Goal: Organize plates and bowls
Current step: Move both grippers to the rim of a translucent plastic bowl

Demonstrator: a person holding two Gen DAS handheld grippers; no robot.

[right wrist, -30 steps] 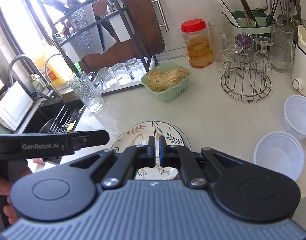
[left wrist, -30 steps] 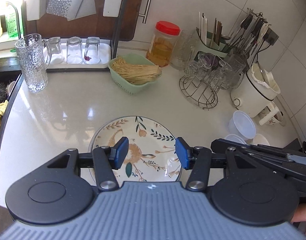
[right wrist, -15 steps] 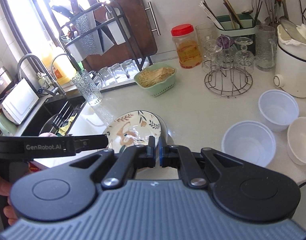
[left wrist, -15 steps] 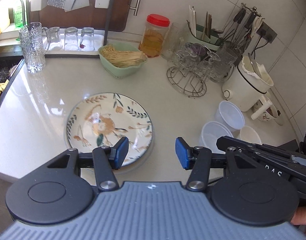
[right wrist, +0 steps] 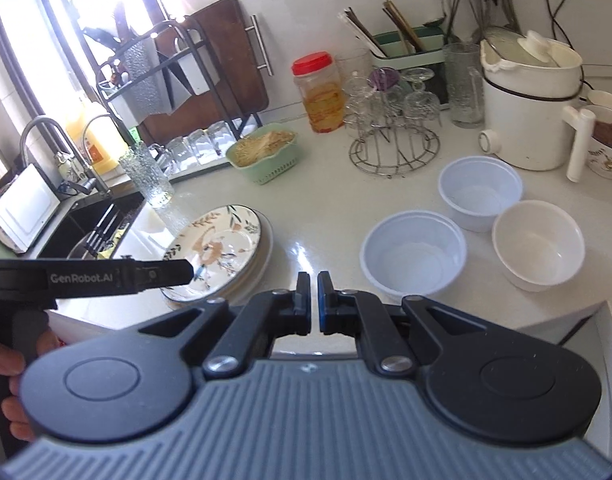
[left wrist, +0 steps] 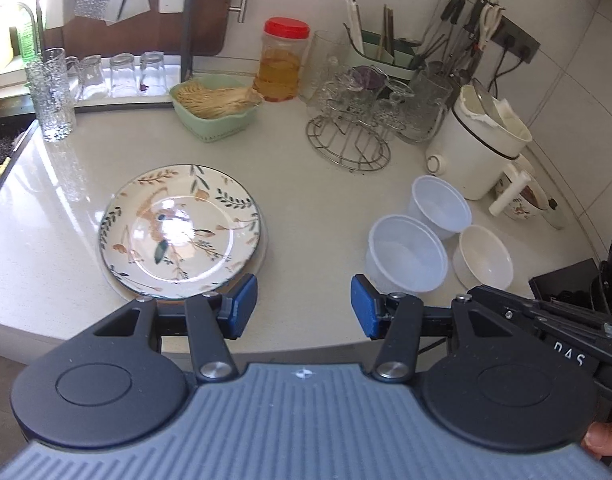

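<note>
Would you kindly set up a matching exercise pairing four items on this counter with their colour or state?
Things:
1. floral plate
2. jar lid
3. noodle basket
4. right gripper

Descriptions:
A. pale green, filled with dry noodles
B. red
C. shut, with nothing between its jaws
D. lying flat atop another plate near the counter edge

Pairs: 1-D, 2-B, 3-A, 4-C
</note>
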